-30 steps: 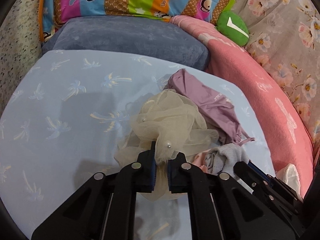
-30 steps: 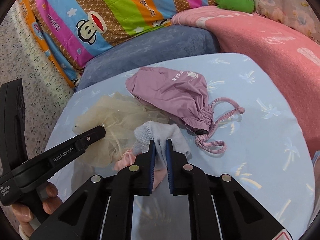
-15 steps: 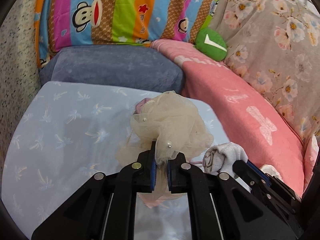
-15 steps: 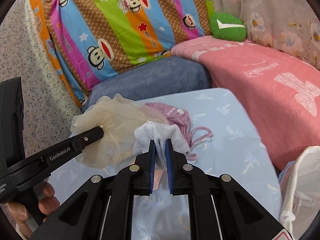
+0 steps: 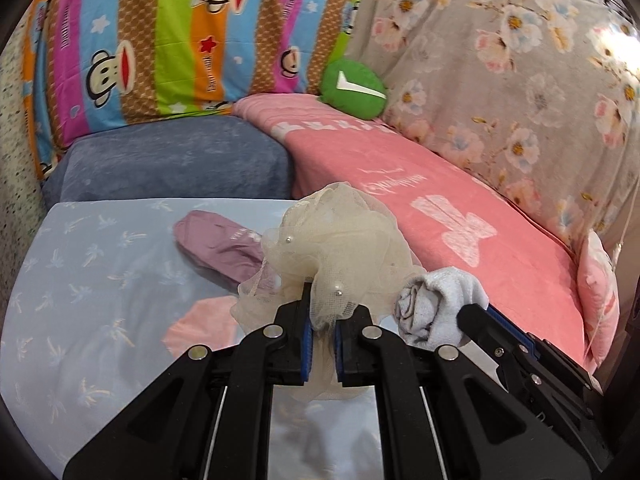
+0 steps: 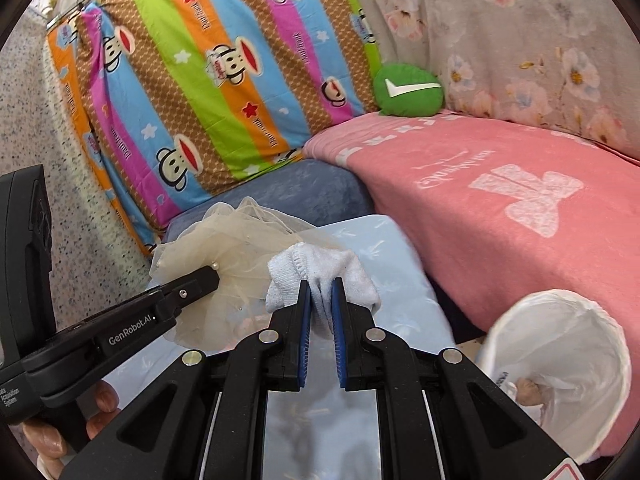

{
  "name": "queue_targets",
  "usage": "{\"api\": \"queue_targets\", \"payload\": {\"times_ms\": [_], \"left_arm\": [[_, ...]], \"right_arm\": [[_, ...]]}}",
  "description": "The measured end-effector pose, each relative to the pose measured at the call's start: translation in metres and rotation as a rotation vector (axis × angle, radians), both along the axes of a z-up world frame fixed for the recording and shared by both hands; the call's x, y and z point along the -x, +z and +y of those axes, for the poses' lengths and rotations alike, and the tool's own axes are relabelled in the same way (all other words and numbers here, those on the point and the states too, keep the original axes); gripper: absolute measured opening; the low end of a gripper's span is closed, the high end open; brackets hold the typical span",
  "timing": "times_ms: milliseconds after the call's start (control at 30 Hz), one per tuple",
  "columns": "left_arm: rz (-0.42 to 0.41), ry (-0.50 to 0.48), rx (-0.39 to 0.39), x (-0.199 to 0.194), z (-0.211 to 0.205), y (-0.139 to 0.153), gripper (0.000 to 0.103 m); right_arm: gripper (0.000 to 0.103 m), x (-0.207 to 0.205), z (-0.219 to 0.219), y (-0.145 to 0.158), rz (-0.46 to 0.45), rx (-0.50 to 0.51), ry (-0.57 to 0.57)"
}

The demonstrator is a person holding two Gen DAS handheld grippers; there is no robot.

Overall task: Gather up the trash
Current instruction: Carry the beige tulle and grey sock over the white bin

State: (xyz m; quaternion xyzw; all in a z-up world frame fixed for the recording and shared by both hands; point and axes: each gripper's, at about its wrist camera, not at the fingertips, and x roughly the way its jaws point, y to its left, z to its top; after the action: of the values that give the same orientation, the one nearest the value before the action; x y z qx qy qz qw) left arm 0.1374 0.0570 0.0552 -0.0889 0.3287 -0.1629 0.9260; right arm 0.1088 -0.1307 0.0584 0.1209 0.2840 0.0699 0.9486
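My left gripper (image 5: pixel 322 312) is shut on a cream tulle bundle (image 5: pixel 340 236) with small pearls, held up above the light blue sheet (image 5: pixel 80 280). My right gripper (image 6: pixel 320 292) is shut on a white rolled sock (image 6: pixel 320 268), also lifted; the sock shows in the left wrist view (image 5: pixel 436 300) just right of the tulle. The tulle shows in the right wrist view (image 6: pixel 232 248) to the left, with the left gripper (image 6: pixel 208 276) on it. A white-lined trash bin (image 6: pixel 560 364) stands at lower right, with something small inside.
A mauve drawstring pouch (image 5: pixel 216 240) and a pink item (image 5: pixel 204 324) lie on the blue sheet. A grey-blue cushion (image 5: pixel 172 160), a pink blanket (image 5: pixel 460 232), a green pillow (image 5: pixel 354 88) and a striped monkey-print pillow (image 6: pixel 216 92) surround it.
Both grippers have lifted their cloth up off the sheet and swung right. The pouch and pink item stay behind on the sheet. The trash bin has come into the right wrist view.
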Motion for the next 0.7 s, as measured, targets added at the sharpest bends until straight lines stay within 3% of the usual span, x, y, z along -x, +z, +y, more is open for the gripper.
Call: {"api": "queue_targets", "payload": {"times_ms": [400, 700], "left_arm": [[0.011, -0.163, -0.026, 0.025, -0.082, -0.002, 0.008], [0.029, -0.269, -0.054, 0.038, -0.132, -0.013, 0.009]], "right_arm": [[0.010, 0.051, -0.106, -0.010, 0.017, -0.041, -0.168], [0.010, 0.075, -0.153, -0.025, 0.037, -0.057, -0.260]]}}
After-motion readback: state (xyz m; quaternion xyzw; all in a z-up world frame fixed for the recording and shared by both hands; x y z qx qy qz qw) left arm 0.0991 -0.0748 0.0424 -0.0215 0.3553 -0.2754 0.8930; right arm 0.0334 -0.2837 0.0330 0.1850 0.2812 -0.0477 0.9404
